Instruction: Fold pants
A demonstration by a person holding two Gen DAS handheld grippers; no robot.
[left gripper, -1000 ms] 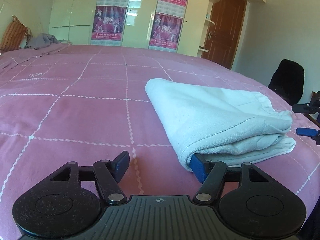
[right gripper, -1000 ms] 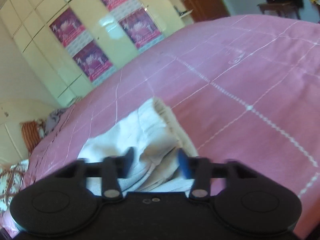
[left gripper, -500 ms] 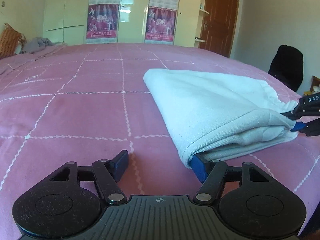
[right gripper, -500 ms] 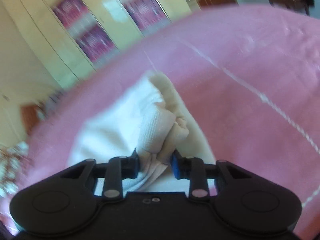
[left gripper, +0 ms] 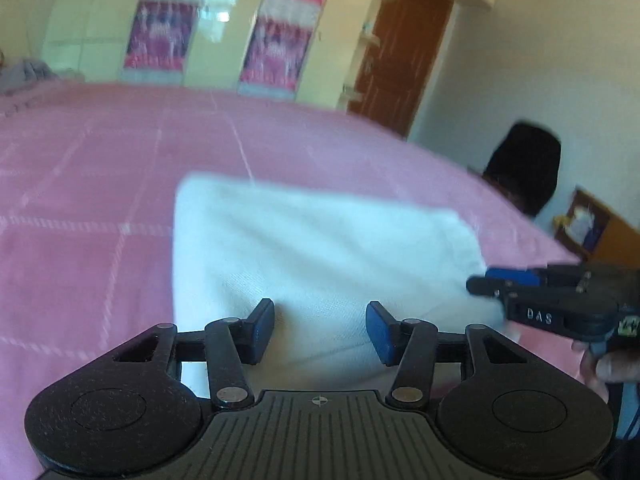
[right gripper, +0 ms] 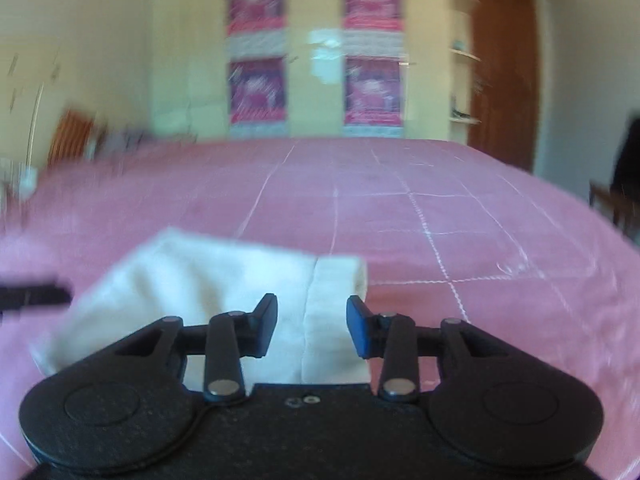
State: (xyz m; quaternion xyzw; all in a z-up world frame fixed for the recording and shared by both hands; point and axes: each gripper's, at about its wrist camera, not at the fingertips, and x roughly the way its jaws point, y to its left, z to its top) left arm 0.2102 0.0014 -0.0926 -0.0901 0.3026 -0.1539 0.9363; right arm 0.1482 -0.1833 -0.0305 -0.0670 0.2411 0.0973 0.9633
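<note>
Both grippers have shifted since the earlier frames: the left gripper [left gripper: 320, 330], whose right pad was tucked under the near corner of the pants [left gripper: 320, 248], now sits squarely over the folded cloth, and its jaws have just been closing. White fabric fills the gap between the pads, but the pads stand apart from each other and blur hides whether they press on the cloth. The right gripper [right gripper: 312, 328], earlier rolled to one side and then nipping a bunched edge, now sits level; its jaws have also been closing, with the seamed edge of the pants between them. Its pads are likewise parted, and contact with the cloth cannot be told.

Location of the pants: folded into a white block on the pink bed [left gripper: 80, 184], from centre to 6 o'clock in the left view and at 7 o'clock in the right view [right gripper: 224, 288].

In the left view the right gripper [left gripper: 504, 280] enters at 3 o'clock, touching the right edge of the pants, with a hand [left gripper: 608, 364] behind it at 4 o'clock. In the right view a dark bar at 9 o'clock is too blurred to identify.

Background: wardrobe [right gripper: 316, 56] with posters at 12 o'clock, brown door [left gripper: 400, 56] at 1 o'clock
</note>
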